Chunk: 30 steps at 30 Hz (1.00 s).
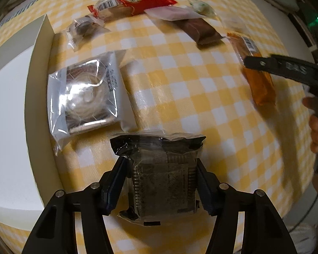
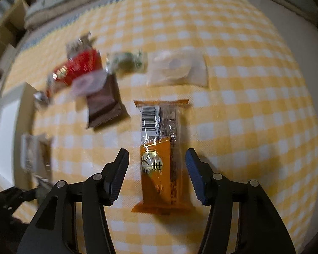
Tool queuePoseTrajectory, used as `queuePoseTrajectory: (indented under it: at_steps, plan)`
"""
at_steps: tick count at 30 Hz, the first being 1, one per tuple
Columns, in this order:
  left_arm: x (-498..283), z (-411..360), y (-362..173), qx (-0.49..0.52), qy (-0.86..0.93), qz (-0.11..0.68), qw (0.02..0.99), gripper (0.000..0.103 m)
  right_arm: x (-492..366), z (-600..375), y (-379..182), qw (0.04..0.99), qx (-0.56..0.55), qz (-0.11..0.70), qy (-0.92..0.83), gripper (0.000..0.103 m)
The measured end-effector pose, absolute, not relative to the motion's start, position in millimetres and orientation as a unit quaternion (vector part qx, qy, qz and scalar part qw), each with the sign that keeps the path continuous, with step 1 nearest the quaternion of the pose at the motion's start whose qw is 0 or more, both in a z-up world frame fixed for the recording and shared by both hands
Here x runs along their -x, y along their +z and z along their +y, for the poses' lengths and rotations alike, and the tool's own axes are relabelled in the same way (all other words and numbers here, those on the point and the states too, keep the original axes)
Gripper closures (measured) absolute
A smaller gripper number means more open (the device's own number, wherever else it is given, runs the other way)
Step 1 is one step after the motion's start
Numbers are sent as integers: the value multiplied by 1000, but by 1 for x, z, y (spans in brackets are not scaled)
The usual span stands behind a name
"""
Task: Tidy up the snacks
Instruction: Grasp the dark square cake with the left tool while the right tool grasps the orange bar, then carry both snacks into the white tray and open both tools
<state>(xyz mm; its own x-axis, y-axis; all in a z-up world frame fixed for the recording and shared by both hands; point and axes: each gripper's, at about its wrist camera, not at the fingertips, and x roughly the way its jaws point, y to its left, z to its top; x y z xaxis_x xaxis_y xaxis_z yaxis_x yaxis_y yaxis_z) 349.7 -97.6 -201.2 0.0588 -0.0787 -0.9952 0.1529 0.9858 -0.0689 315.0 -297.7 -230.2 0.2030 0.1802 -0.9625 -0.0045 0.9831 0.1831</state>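
Note:
A dark cookie pack [image 1: 161, 169] in clear wrap lies on the yellow checked cloth [image 1: 180, 84]. My left gripper [image 1: 161, 182] points down over it, both pads touching the wrapper's sides. Further right lies an orange snack bar [image 2: 159, 158] with a barcode at its far end. My right gripper [image 2: 156, 175] straddles its near half, open, with a gap on each side. In the left wrist view the same orange bar [image 1: 258, 84] lies partly under a right gripper finger [image 1: 286, 69], beside a hand [image 1: 315, 131].
A white box [image 1: 10, 127] stands at the left edge. A clear-wrapped round cake [image 1: 84, 97] lies beside it. At the back lie a red packet [image 1: 144, 0], a brown bar [image 1: 201, 31], a small wrapped cake [image 1: 82, 27], a green-white sweet [image 2: 125, 61] and a pale packet [image 2: 178, 67].

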Motion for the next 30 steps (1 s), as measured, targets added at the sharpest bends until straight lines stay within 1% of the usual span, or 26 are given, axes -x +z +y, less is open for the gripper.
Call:
queuePoseTrajectory:
  at_steps: [1,3,4,5,8,11,16,23,30]
  plan:
    - [-348,-98,-199,-23,-86,682,726,44,-316,-297,-233,771,-67,631,51,46]
    - [-345,-98,-193,-17,-95,680,727,44,-316,-299,-233,771,-74,630,50,62]
    - [-344,-99,-188,-13,-100,676,730,44,-314,-301,-230,772,-78,629,49,67]
    - [-344,-99,-183,-10,-104,671,734,44,-314,-299,-229,774,-81,626,49,68]
    - [-342,-99,-161,2,-118,647,753,44,-309,-301,-210,788,-86,607,49,68]
    - [-338,-96,-130,14,-125,608,784,44,-299,-306,-180,809,-102,577,48,68]
    - [-331,-75,-97,30,-114,560,820,44,-284,-299,-135,840,-129,524,60,68]
    - [-315,-22,-62,60,-70,502,860,44,-269,-257,-102,860,-124,486,95,68]
    - [-295,24,-44,67,-23,459,886,44,-260,-221,-83,867,-124,465,126,68]
